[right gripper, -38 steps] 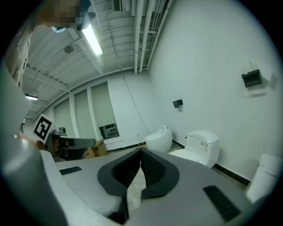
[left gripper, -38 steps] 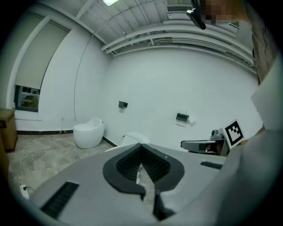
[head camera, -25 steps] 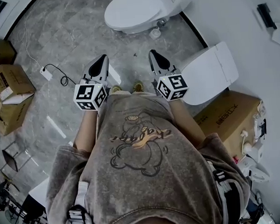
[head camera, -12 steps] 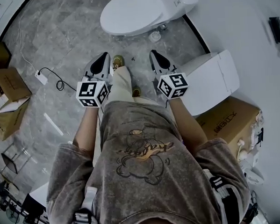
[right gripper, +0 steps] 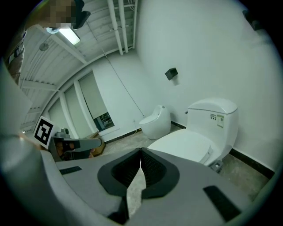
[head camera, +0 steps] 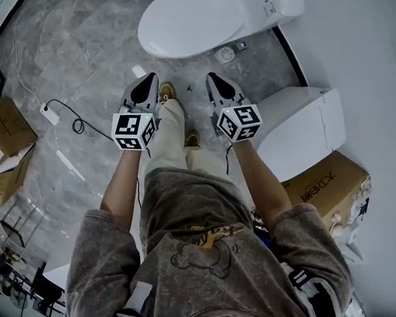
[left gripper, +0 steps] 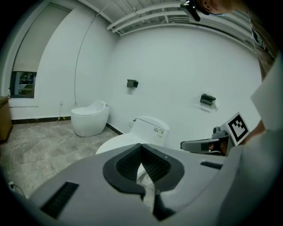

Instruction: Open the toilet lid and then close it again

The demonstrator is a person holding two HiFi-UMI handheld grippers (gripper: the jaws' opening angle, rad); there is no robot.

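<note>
A white toilet stands ahead against the wall, its lid down flat on the bowl, the tank behind it. The same lid shows in the right gripper view and again as the lid in the left gripper view. My left gripper and right gripper are held side by side short of the bowl, both shut with fingertips touching and nothing between them. Neither touches the toilet.
A second toilet stands to the right with a cardboard box nearer me. More boxes and a cable with a plug lie on the grey floor at left. An egg-shaped toilet stands farther along the wall.
I have stepped toward the closed toilet, which now sits larger and nearer in the head view. Both grippers moved forward and down together, still shut.
</note>
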